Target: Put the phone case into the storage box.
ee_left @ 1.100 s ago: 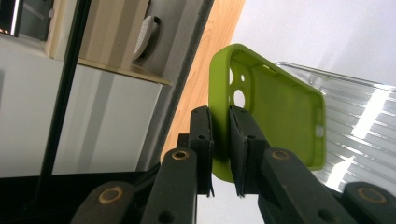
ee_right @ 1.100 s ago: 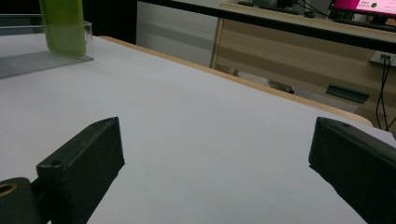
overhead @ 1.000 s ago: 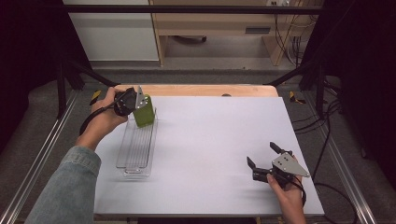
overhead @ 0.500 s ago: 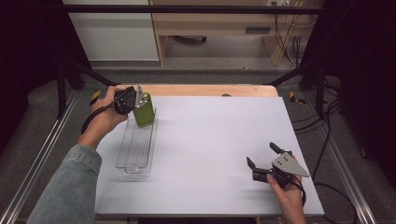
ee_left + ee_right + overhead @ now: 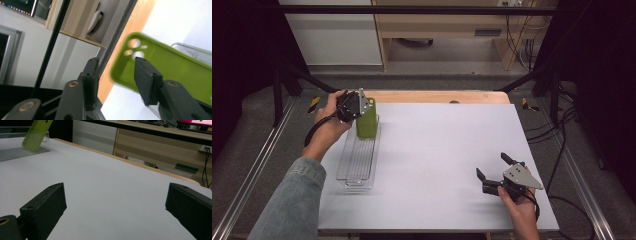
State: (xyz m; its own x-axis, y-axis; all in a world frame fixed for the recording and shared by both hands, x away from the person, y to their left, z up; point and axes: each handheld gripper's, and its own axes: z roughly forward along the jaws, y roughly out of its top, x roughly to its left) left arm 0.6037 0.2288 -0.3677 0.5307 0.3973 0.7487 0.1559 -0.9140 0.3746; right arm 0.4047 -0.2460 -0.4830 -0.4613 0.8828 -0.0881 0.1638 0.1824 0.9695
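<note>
A lime-green phone case [image 5: 367, 122] stands tilted at the far end of a clear plastic tray [image 5: 357, 167], leaning on its end wall. My left gripper [image 5: 359, 104] is at the case's top edge. In the left gripper view the jaws [image 5: 116, 62] stand apart; the case [image 5: 172, 65], blurred, lies just behind the right jaw with one corner in the gap, and the tray rim [image 5: 192, 50] is past it. My right gripper [image 5: 492, 165] rests open near the table's front right. Its wide-spread jaws [image 5: 116, 195] hold nothing, with the case [image 5: 35, 135] and tray [image 5: 15, 151] far off.
The white tabletop [image 5: 447, 145] has a wooden strip [image 5: 437, 96] along its far edge. Metal frame rails run down both sides, and cables [image 5: 562, 150] hang at the right. A wooden cabinet [image 5: 447, 30] stands beyond the table.
</note>
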